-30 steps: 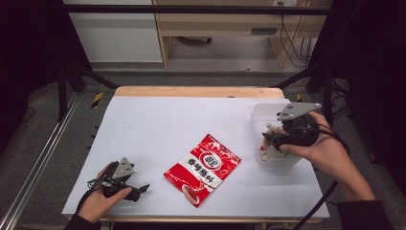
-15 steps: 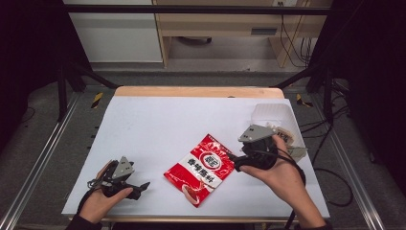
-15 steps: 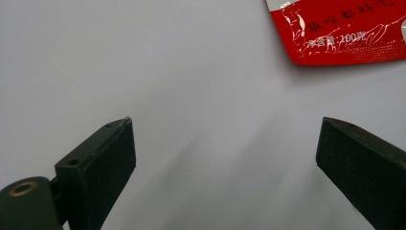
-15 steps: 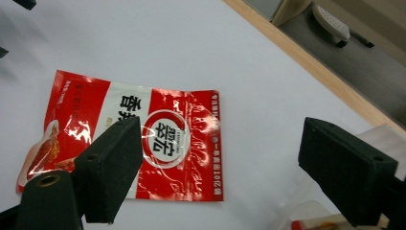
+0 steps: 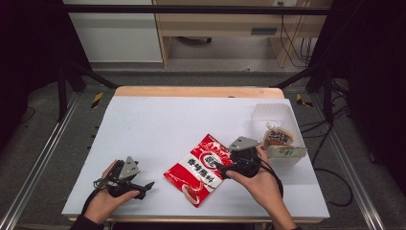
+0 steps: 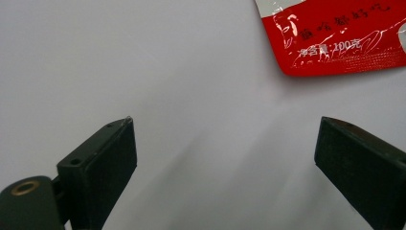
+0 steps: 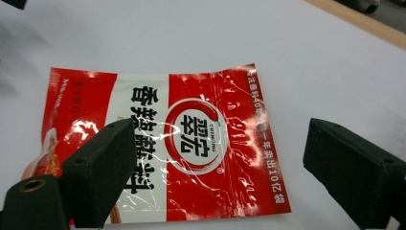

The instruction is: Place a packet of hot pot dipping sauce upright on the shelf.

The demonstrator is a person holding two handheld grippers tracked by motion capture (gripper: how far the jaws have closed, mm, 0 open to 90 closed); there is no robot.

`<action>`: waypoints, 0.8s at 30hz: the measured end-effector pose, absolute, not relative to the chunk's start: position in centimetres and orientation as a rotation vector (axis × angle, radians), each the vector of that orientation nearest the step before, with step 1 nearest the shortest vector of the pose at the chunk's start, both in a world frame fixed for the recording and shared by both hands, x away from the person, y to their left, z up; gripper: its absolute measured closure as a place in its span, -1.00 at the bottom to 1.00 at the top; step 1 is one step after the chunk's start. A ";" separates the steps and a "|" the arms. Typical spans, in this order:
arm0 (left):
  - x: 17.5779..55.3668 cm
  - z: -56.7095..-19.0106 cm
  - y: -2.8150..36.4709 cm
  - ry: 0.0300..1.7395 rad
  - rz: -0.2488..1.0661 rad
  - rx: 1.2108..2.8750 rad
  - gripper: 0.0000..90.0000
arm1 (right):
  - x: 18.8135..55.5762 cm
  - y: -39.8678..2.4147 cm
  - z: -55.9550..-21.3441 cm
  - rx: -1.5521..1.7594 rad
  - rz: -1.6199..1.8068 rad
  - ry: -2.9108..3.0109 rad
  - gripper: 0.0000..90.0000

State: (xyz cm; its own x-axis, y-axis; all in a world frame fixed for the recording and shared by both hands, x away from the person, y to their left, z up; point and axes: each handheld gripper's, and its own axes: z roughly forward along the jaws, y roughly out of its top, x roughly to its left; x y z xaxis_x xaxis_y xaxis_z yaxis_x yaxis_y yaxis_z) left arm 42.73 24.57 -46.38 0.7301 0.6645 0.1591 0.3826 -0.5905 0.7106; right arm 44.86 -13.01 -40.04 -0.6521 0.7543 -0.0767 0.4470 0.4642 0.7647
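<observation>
A red and white sauce packet (image 5: 200, 168) lies flat on the white table (image 5: 158, 129), near its front middle. My right gripper (image 5: 218, 166) is at the packet's right edge, pointing left over it. Its jaws have just been opening and stand wide, with no pad pressing on anything. In the right gripper view the right gripper (image 7: 219, 128) hovers just above the packet (image 7: 191, 143). My left gripper (image 5: 144, 187) rests at the front left, open and pointing toward the packet. In the left gripper view the left gripper (image 6: 225, 127) has bare table between its jaws and the packet's corner (image 6: 335, 38) beyond.
A clear plastic box (image 5: 273, 114) stands at the table's right edge, with a brown and white food pack (image 5: 278, 137) inside. A wooden strip (image 5: 196, 91) runs along the far edge. Dark floor, metal rails and cables surround the table.
My right hand has moved left and down from the clear box to the red packet. The left hand has kept still.
</observation>
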 end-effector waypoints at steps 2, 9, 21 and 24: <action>42.7 -46.4 24.3 0.778 0.552 2.265 -0.84 | 45.2 -13.1 -40.9 1.056 1.034 2.296 -0.72; 42.7 -46.5 23.4 0.752 0.554 2.279 -0.81 | 46.2 -13.6 -43.8 1.185 1.014 2.231 -0.64; 42.9 -46.5 23.1 0.752 0.551 2.262 -0.80 | 46.6 -14.0 -46.8 1.264 0.949 2.200 -0.66; 43.0 -46.5 23.1 0.752 0.551 2.264 -0.80 | 46.7 -14.1 -47.0 1.274 0.948 2.202 -0.70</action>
